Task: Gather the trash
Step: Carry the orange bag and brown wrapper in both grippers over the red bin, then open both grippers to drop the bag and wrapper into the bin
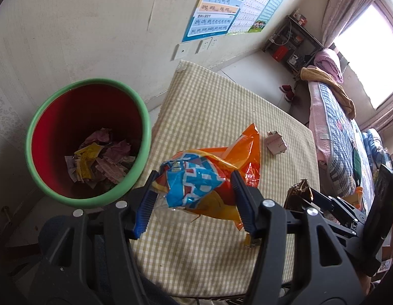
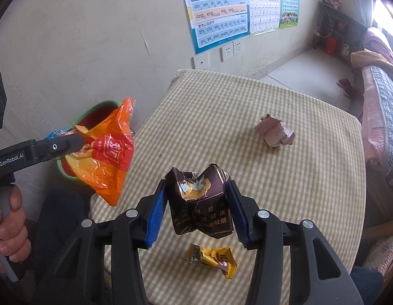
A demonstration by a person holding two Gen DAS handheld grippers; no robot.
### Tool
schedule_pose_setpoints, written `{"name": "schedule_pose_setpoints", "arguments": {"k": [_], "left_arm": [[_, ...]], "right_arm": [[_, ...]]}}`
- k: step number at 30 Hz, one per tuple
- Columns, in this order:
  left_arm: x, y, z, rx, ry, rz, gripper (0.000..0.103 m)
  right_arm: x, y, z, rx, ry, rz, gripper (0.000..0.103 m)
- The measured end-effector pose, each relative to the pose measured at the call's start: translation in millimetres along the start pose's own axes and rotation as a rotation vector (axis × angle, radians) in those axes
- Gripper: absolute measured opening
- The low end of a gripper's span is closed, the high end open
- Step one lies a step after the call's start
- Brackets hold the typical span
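Observation:
My left gripper (image 1: 194, 178) is shut on an orange and blue snack bag (image 1: 209, 172) and holds it above the table's left edge, beside the red bin with a green rim (image 1: 89, 139); the bag also shows in the right wrist view (image 2: 107, 157). The bin holds several crumpled papers and wrappers. My right gripper (image 2: 196, 185) is shut on a crushed brown cigarette pack (image 2: 199, 200), held above the table. A crumpled pink paper (image 2: 274, 133) and a yellow candy wrapper (image 2: 211, 259) lie on the checked tablecloth (image 2: 247, 96).
The table stands against a wall with posters (image 2: 216, 10) and sockets. A bed with patterned covers (image 1: 344, 137) runs along the right. A dark shelf (image 1: 290, 43) stands in the far corner. The bin (image 2: 100, 109) sits to the table's left.

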State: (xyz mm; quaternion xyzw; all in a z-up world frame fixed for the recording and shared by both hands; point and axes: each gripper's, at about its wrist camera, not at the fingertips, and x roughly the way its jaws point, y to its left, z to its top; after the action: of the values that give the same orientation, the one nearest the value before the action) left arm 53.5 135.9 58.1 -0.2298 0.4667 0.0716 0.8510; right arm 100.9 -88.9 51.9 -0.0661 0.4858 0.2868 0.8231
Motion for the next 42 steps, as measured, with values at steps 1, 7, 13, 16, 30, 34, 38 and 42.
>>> {"name": "schedule_pose_setpoints", "arguments": {"k": [1,7,13,16,30,34,38,42], "left_arm": [[-1.9,4.9,0.1,-0.009,-0.004,0.003,0.055],[-12.6,30.9,4.2,-0.06,-0.031,0.015,0.055],[-21.2,54.9,8.4,-0.106,-0.054,0.028,0.055],[-25.6,68.9,9.4,-0.13,-0.064,0.04,0.055],[-50.1,145.9,17.1,-0.263,-0.113,0.121,0.055],[-55.6,165.7,19.6,-0.285,-0.121,0.139,0.055],[-55.8,181.9,22.3,-0.308,-0.122,0.149,0.055],[-52.6,194.1,26.1,-0.329,-0.118,0.151,0.055]], "right_arm": [[1.3,4.6,2.0,-0.008,0.0,0.005,0.046],[7.8,31.3,14.4,-0.06,-0.002,0.024,0.046],[15.0,56.2,27.0,-0.108,-0.001,0.04,0.046],[19.9,68.4,32.9,-0.129,0.002,0.052,0.046],[52.3,144.6,59.7,-0.244,0.015,0.132,0.046],[64.4,166.3,72.7,-0.277,0.015,0.158,0.046],[77.2,185.5,82.0,-0.308,0.02,0.178,0.046],[91.3,199.2,88.4,-0.328,0.034,0.187,0.046]]}}
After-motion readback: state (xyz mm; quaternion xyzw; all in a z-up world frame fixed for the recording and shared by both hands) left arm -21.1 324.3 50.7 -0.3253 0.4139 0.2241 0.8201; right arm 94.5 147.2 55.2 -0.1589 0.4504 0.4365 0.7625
